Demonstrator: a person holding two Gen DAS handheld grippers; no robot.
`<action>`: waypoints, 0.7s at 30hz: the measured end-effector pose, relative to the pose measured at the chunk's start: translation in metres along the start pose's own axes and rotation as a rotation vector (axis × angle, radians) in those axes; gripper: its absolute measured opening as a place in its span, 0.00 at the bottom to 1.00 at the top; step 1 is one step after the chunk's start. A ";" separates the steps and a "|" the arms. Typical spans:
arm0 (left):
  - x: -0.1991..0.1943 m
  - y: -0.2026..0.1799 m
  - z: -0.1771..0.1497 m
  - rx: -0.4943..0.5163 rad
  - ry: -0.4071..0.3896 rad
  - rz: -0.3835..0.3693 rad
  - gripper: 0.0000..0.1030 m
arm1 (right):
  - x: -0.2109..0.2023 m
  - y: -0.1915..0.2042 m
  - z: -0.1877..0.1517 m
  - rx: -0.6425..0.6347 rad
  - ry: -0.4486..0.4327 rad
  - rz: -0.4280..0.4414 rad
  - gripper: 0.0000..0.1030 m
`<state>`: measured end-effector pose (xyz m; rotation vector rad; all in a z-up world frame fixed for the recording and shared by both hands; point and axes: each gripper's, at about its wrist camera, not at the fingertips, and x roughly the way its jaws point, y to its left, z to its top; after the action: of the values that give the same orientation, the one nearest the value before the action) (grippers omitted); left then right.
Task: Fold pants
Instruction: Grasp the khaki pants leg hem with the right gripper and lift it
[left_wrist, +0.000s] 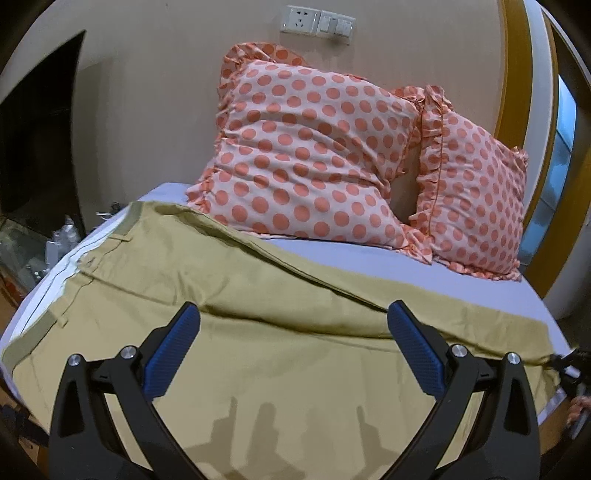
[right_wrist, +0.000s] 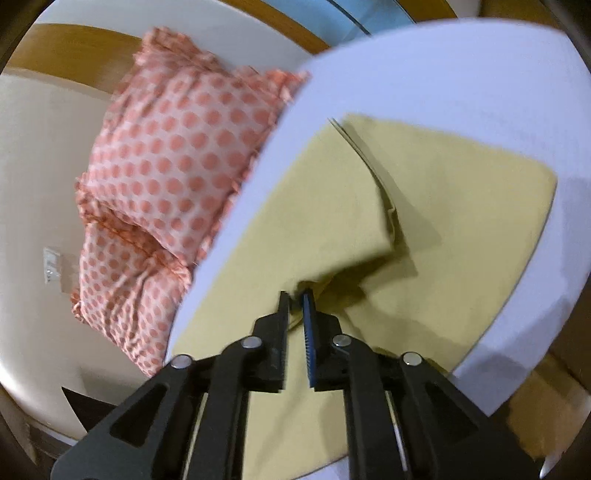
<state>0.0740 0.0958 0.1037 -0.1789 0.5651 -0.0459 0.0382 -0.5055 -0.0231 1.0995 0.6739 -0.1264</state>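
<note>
Right wrist: right hand-held gripper (right_wrist: 295, 297) pinches pants (right_wrist: 332, 206) (left hand-held gripper (left_wrist: 293, 317) spread)

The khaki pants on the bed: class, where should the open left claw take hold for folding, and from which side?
Grip the waistband end of the pants, coming in from the bed's left edge. The band is a firm, flat strip lying exposed there, while the right claw already pinches the other end; the left claw hovers open.
</note>
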 end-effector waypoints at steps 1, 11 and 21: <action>0.004 0.003 0.005 -0.006 0.010 -0.011 0.98 | 0.003 -0.001 0.000 0.008 0.010 0.004 0.16; 0.085 0.051 0.047 -0.252 0.184 -0.123 0.97 | 0.002 -0.003 0.006 0.007 -0.082 0.136 0.03; 0.195 0.082 0.068 -0.413 0.360 -0.027 0.77 | -0.020 0.014 0.012 -0.029 -0.137 0.229 0.02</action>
<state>0.2743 0.1686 0.0422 -0.5884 0.9290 0.0139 0.0332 -0.5134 0.0018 1.1215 0.4226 0.0047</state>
